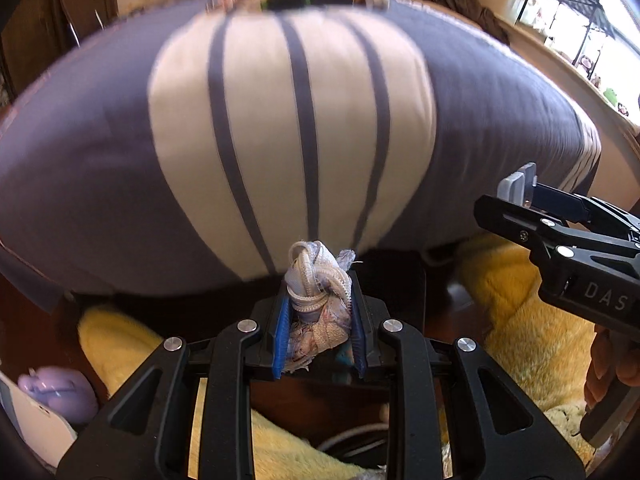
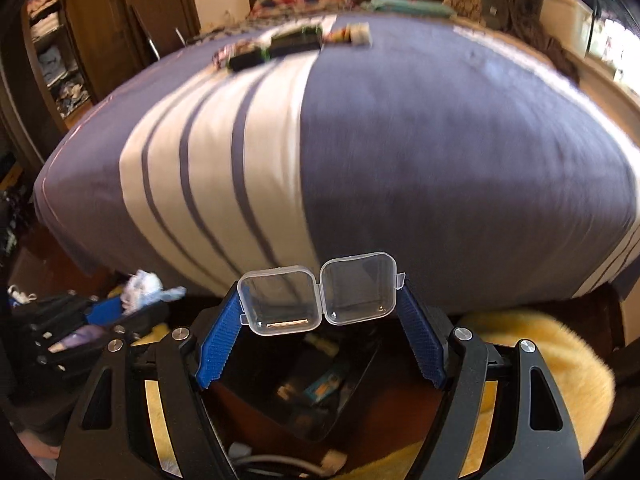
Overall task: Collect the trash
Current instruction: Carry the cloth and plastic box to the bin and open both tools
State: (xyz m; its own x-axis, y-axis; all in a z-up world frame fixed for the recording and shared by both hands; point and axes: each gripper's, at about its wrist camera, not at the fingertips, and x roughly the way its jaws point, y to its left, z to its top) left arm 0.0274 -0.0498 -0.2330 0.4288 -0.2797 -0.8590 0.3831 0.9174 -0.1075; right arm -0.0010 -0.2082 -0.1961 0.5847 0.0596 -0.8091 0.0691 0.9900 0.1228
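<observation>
My left gripper [image 1: 319,304] is shut on a wad of white and pale fabric scraps [image 1: 318,280], which sticks up between its blue pads. My right gripper [image 2: 320,312] is shut on a clear plastic hinged case [image 2: 320,296] that lies open flat, spanning the two blue pads. Both hang just off the near edge of the bed. Under the right gripper sits a black bin [image 2: 320,380] holding a few small items. The right gripper [image 1: 520,188] shows at the right edge of the left wrist view; the left gripper [image 2: 136,300] with its wad shows at the left of the right wrist view.
A bed with a grey-blue and white striped cover [image 2: 400,140] fills the middle. More small items [image 2: 296,40] lie in a row at its far end. Yellow fluffy rugs [image 1: 532,320] cover the dark floor. A lilac object [image 1: 60,392] sits low left.
</observation>
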